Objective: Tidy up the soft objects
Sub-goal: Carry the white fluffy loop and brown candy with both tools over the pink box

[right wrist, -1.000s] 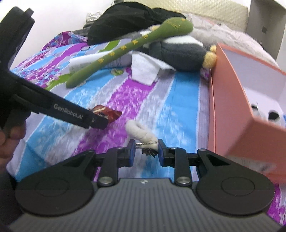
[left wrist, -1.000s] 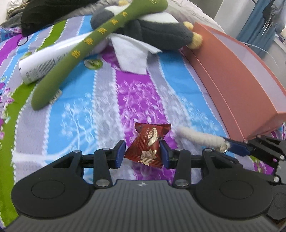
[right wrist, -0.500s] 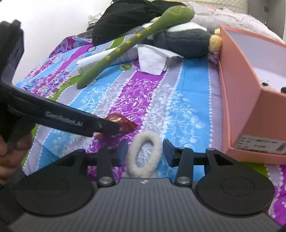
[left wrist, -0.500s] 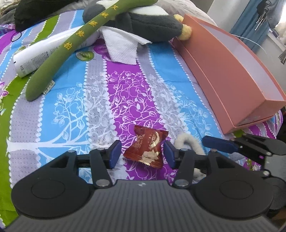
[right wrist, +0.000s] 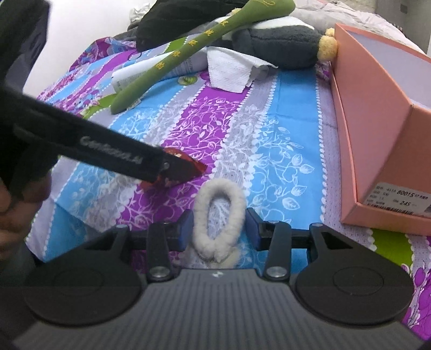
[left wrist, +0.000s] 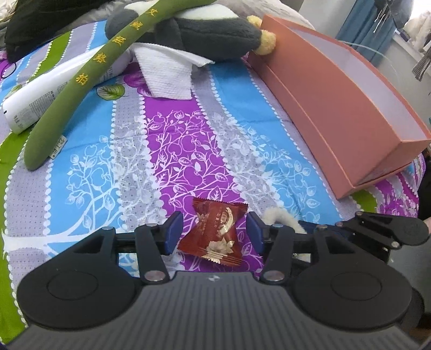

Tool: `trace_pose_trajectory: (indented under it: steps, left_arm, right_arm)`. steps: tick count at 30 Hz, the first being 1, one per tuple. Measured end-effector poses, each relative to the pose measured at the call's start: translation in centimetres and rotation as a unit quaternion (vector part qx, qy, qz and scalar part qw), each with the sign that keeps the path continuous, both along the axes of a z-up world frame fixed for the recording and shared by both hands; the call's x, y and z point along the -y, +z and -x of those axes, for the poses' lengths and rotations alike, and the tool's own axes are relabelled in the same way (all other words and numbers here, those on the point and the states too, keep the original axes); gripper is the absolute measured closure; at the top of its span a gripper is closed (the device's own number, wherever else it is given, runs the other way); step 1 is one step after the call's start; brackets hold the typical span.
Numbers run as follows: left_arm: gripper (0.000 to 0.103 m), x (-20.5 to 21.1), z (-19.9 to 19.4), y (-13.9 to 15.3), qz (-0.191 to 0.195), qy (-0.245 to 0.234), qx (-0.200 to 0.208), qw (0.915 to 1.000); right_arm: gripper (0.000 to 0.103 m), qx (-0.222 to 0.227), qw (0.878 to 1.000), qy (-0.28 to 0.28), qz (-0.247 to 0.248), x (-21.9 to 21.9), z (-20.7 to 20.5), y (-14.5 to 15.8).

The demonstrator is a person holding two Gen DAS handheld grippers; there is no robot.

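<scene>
Two hand-held grippers over a bed [left wrist: 89, 167] with a striped floral cover. Left hand-held gripper [left wrist: 214, 233]: fingers apart, one red candy wrapper [left wrist: 215, 233] lies on the cover between them, pads clear of it on both sides. Right hand-held gripper [right wrist: 219, 228]: fingers apart, one white fuzzy ring [right wrist: 219, 214] lies flat between them, sides close to the pads, contact unclear. In the left wrist view the ring [left wrist: 272, 215] pokes out just right of the wrapper, so the two are near each other, not touching.

Far side: one green plush stick [left wrist: 89, 80] with yellow characters, lying diagonal over one white tube [left wrist: 40, 99] and over one grey plush toy [left wrist: 212, 32] with a yellow pom. One white cloth [left wrist: 167, 72] just near of the toy. One black garment [left wrist: 40, 24] far left. One open pink box [right wrist: 377, 113] on the right, label on its near end. Part of a hand [right wrist: 10, 204] at left edge, right wrist view.
</scene>
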State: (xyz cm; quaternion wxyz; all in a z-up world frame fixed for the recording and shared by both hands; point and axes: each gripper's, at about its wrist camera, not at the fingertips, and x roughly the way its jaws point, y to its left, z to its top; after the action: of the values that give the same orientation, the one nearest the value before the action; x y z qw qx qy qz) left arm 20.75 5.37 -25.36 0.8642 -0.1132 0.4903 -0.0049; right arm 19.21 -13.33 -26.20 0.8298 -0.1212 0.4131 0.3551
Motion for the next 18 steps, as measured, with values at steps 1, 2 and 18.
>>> trace_pose_trajectory:
  steps: [1,2,18]
  left_arm:
    - [0.047,0.1,-0.1,-0.1,-0.003,0.001,-0.003,1.0000]
    - [0.047,0.1,-0.2,-0.3,-0.006,0.002,-0.006,1.0000]
    - [0.060,0.5,1.9,1.2,-0.013,0.039,0.018,0.9990]
  right_arm:
    - [0.058,0.004,1.000,0.003,0.003,-0.1,0.1,-0.1]
    - [0.058,0.008,1.000,0.005,0.005,-0.1,0.2,-0.1]
    - [0.090,0.025,0.999,-0.017,-0.011,0.2,0.6,1.6]
